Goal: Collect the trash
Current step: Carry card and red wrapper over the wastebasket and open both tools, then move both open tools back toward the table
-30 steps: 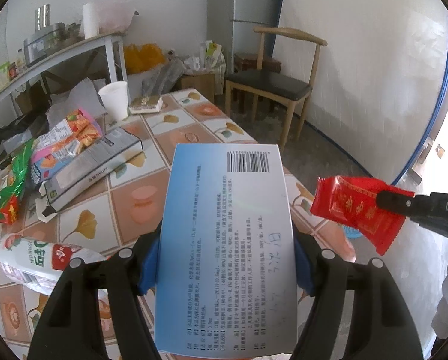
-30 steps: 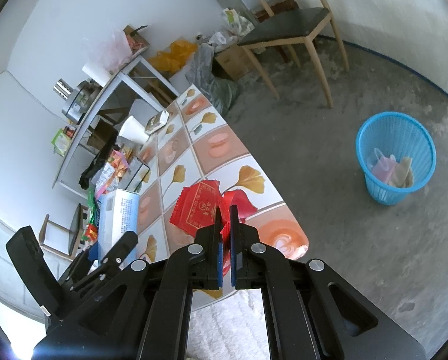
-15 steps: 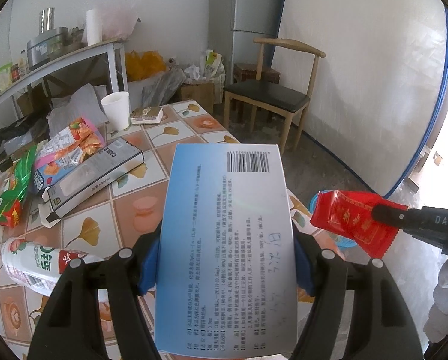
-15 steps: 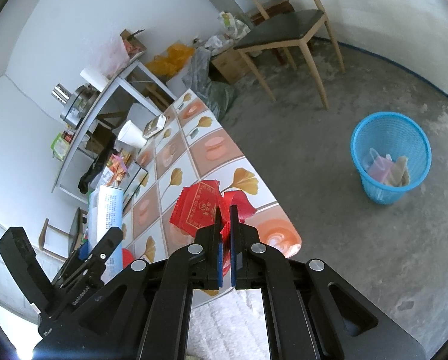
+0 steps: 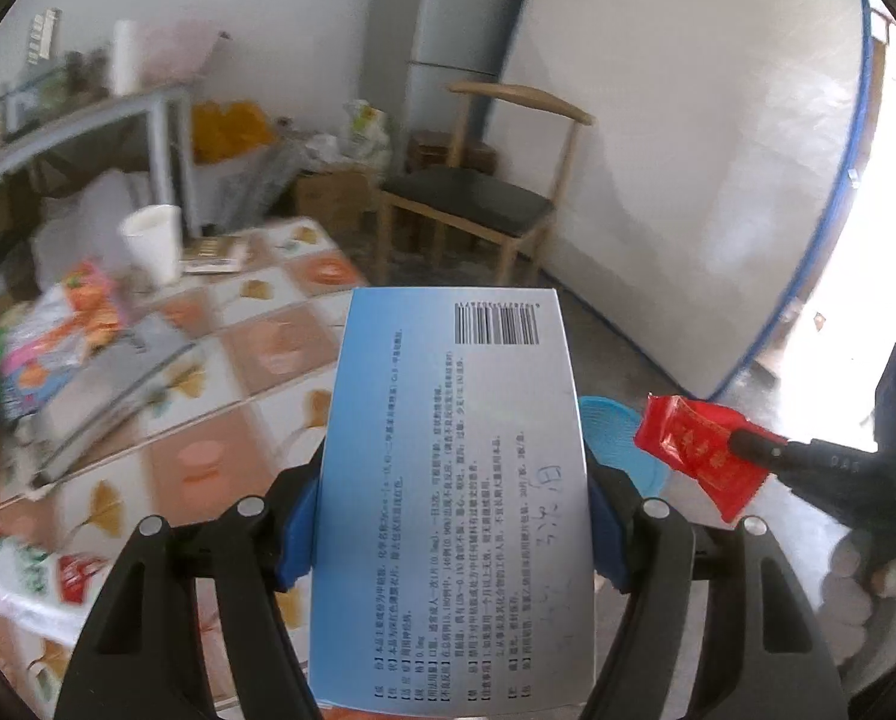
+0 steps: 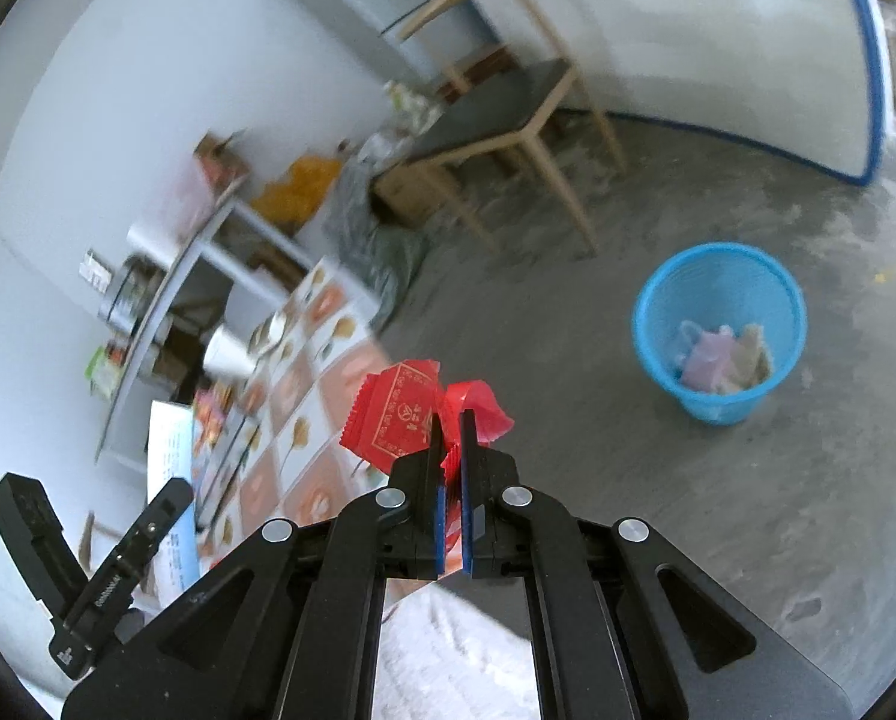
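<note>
Left wrist: one box [image 5: 454, 492], one red wrapper [image 5: 697, 450].

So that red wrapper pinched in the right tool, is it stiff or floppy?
Probably floppy and very light: the red wrapper is thin crinkled film, and it curls over beside the right tool, pinched by only one end. It may be a bit slippery, since its surface looks glossy. It should flutter rather than drop straight.

A blue-and-white medicine box [image 5: 454, 480] bears black print and a barcode. The red wrapper [image 6: 396, 414] carries gold lettering; the mesh wastebasket [image 6: 718, 324] is bright blue. Ginkgo-leaf tiles pattern the counter [image 5: 207, 420].
</note>
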`<state>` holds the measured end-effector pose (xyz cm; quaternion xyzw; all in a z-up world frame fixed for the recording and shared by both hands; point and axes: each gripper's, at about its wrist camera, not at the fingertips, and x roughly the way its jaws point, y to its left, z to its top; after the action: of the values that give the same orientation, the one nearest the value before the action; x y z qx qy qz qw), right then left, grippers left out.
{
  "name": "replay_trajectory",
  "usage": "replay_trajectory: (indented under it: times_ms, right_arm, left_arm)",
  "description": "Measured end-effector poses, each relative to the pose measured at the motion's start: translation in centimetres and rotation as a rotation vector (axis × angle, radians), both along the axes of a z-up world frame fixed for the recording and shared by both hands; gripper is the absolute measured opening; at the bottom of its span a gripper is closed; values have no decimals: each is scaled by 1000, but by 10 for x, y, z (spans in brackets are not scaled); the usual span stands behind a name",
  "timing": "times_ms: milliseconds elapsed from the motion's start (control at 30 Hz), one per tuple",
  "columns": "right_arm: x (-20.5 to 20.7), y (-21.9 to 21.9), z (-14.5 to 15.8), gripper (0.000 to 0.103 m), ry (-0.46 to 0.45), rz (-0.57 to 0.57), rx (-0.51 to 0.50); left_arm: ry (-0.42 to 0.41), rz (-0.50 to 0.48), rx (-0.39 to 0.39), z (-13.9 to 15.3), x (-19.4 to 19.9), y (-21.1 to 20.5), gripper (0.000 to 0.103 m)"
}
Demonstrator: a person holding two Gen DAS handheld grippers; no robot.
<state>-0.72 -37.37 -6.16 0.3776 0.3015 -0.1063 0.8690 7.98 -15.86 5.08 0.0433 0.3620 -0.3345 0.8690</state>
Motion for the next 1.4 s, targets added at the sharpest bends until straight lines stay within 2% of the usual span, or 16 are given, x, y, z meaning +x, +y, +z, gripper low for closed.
replay_trajectory:
  times_ms: [133,200,333,400,567,733,767,800,833,900,933,1000,1067,1233,1400]
  right_arm:
    - [-24,-35,1,2,-13,-119,-2]
    - [-34,-51,-2,2,-13,-172,6]
    - [-46,-86,-17,2,-8,-268,44]
    - [-47,-100,-28,2,2,-301,58]
    - [-36,-131,-65,2,51,-358,114]
    - [-13,-163,-96,2,82,-402,159]
    - [-5,-173,-105,6,87,-411,176]
    - [-1,-178,-110,10,92,-416,182]
    - [7,-188,-120,13,107,-426,183]
    - [20,-202,-140,44,142,-423,172]
    - [25,-210,-157,46,193,-431,164]
    - [25,-215,-182,46,271,-459,193]
    - [13,-215,-201,46,285,-481,245]
    - [-10,-203,-201,46,287,-481,214]
    - [-30,-192,-180,46,242,-481,188]
  left_arm:
    - [59,-99,-21,5,8,-37,69]
    - [119,-153,-30,4,16,-62,69]
    - [195,-240,-3,-8,27,-118,69]
    - [251,-288,26,-21,33,-153,69]
    - [330,-361,87,-57,43,-226,69]
    - [373,-384,108,-87,58,-293,69]
    - [370,-380,96,-93,62,-308,74]
    - [368,-379,76,-98,66,-321,83]
    - [367,-376,58,-102,71,-327,85]
    - [377,-373,38,-116,75,-347,87]
    - [387,-369,47,-123,75,-355,87]
    - [419,-361,75,-135,76,-361,87]
    - [453,-370,51,-139,75,-353,87]
    - [419,-384,6,-123,66,-321,87]
    - [393,-381,-65,-90,54,-282,87]
